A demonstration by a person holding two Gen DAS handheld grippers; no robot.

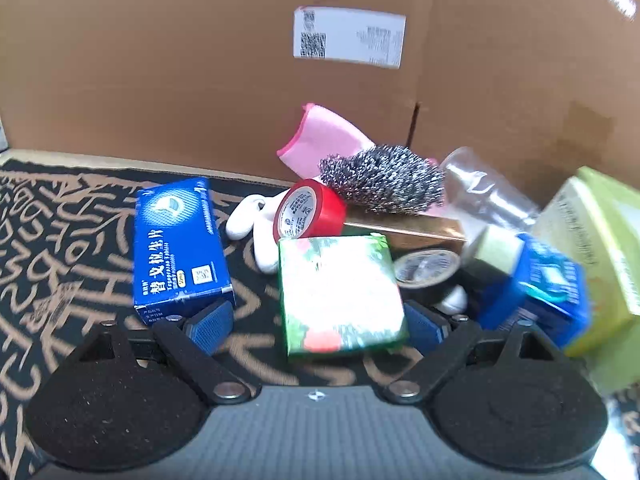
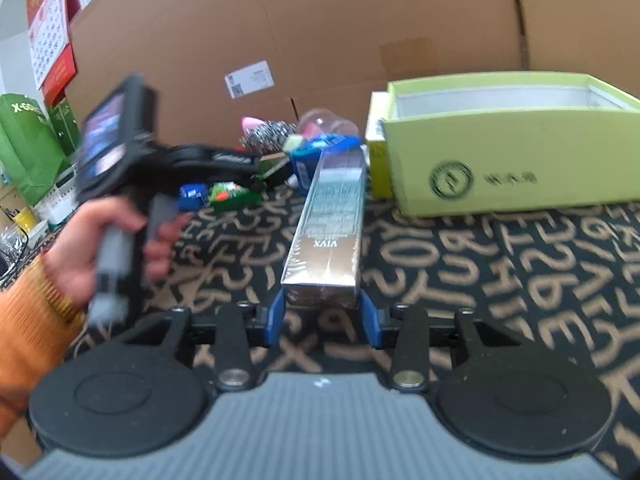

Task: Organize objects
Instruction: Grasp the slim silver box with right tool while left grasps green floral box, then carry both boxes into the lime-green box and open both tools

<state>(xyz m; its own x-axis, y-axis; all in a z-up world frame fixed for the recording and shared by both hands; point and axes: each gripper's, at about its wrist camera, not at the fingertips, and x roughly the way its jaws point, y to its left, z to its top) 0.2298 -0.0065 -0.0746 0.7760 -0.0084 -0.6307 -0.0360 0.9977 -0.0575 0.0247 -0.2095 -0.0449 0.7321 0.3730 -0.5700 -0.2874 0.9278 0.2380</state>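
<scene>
R claw [image 2: 322, 312] tilted down, pinching gold box [image 2: 326, 232]; L claw [image 1: 320, 320] spread beside green box [image 1: 340, 292].

blurred: blue carton [image 1: 536, 292] at the right of the pile — print unreadable | hidden: black tape roll [image 1: 428, 270] partly behind green box [image 1: 344, 292] | cut off: lime box [image 2: 516, 148] by right edge | smeared: hand [image 2: 100, 240] — tongs handle

Glossy film-wrapped box [image 2: 326, 236], wiry steel scourer [image 1: 384, 178]
</scene>
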